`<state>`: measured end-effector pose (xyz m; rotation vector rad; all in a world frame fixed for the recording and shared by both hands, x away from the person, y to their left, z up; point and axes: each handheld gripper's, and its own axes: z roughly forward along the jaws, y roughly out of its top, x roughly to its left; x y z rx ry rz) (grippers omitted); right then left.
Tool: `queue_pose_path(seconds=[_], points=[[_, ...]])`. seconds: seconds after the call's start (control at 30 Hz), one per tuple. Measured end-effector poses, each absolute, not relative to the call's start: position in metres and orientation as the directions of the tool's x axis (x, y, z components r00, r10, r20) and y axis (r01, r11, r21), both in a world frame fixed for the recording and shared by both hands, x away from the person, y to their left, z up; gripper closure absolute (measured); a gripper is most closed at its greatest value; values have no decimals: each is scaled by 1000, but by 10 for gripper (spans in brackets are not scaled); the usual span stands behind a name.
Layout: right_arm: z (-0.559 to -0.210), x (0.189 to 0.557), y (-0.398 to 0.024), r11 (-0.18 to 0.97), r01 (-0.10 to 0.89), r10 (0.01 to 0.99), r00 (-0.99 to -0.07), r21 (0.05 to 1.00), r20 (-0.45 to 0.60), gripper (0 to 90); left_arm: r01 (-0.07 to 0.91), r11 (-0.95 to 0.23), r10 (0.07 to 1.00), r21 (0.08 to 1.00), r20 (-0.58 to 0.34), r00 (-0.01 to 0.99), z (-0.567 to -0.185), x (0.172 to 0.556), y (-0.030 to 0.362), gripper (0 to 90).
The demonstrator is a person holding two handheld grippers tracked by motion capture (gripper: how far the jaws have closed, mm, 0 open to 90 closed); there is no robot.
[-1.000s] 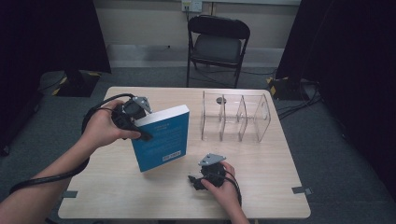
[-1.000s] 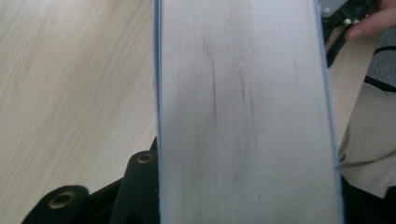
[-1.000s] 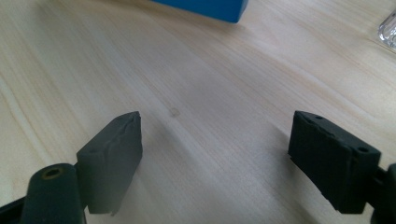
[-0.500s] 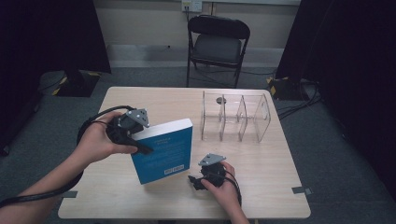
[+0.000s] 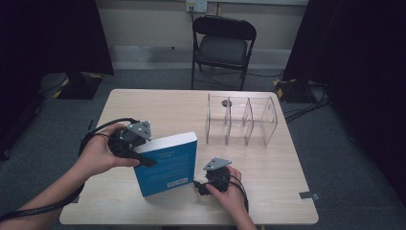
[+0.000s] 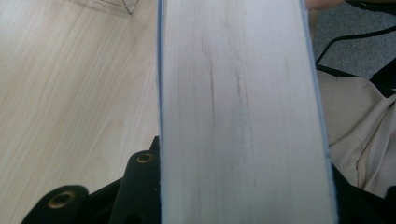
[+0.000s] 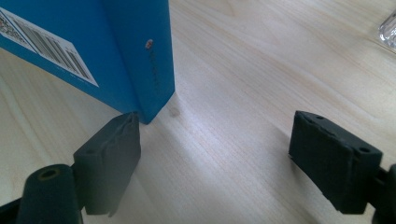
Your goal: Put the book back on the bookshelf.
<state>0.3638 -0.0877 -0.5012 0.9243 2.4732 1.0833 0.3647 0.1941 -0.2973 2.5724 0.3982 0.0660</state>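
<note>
While the thick blue paperback book (image 5: pixel 165 165) is held upright on its lower edge on the light wooden table (image 5: pixel 158 103), it is clamped across its thickness by the left gripper (image 5: pixel 139 152), whose jaws are closed on the pale page block (image 6: pixel 240 112) seen in the left gripper view. Compared with the earlier frames, the book and the left gripper have been carried from about 10 o'clock of the table's centre down toward 7 o'clock, nearer the person. The right gripper (image 5: pixel 203 184) has been kept in place at about 6 o'clock, its jaws spread wide with nothing between them, one pad (image 7: pixel 112 149) lying just beside the book's lower corner. The clear plastic divided rack (image 5: pixel 242 120) stands at 2 o'clock, well apart from the book.
</note>
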Motion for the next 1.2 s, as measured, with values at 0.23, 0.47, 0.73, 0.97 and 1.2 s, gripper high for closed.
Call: queue_pose_path(seconds=[0.23,0.47,0.73,0.97,1.2], points=[[-501,364,-88,513,442,652,-758,736,1,153,242,-818,277,522,-10,961,-300,363,198,606],[-501,364,-87,513,444,653,-758,735,2,148,221,-817,263,533,3,965,-304,361,205,604],[-501,364,-87,513,443,652,-758,735,1,148,213,-817,259,537,11,966,-305,360,206,600],[-500,363,-87,511,453,660,-751,731,3,155,225,-814,271,536,8,962,-305,360,206,591],[-497,364,-89,509,470,659,-752,721,25,173,236,-808,280,540,-1,960,-306,363,208,577]])
